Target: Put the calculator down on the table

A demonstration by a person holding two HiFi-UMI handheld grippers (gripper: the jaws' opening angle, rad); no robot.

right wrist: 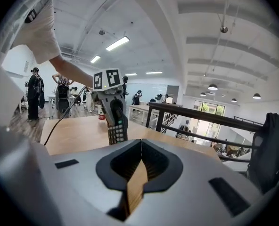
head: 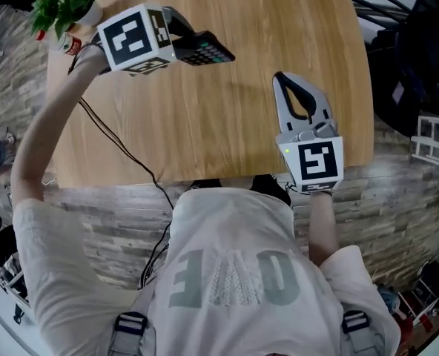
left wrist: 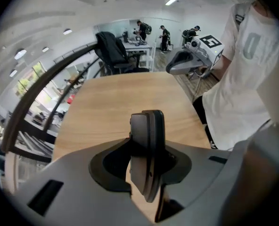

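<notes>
A black calculator with a key pad hangs over the far left of the wooden table, clear of the wood. My left gripper is shut on its near end, the marker cube facing up. In the left gripper view the calculator stands edge-on, pinched between the jaws. My right gripper hovers over the table's right near part with its jaws shut and nothing in them. From the right gripper view its closed jaws point level across the table toward the calculator.
A potted green plant and a red can stand at the table's far left corner. A black cable trails across the left side and over the near edge. A dark chair stands beyond the right edge.
</notes>
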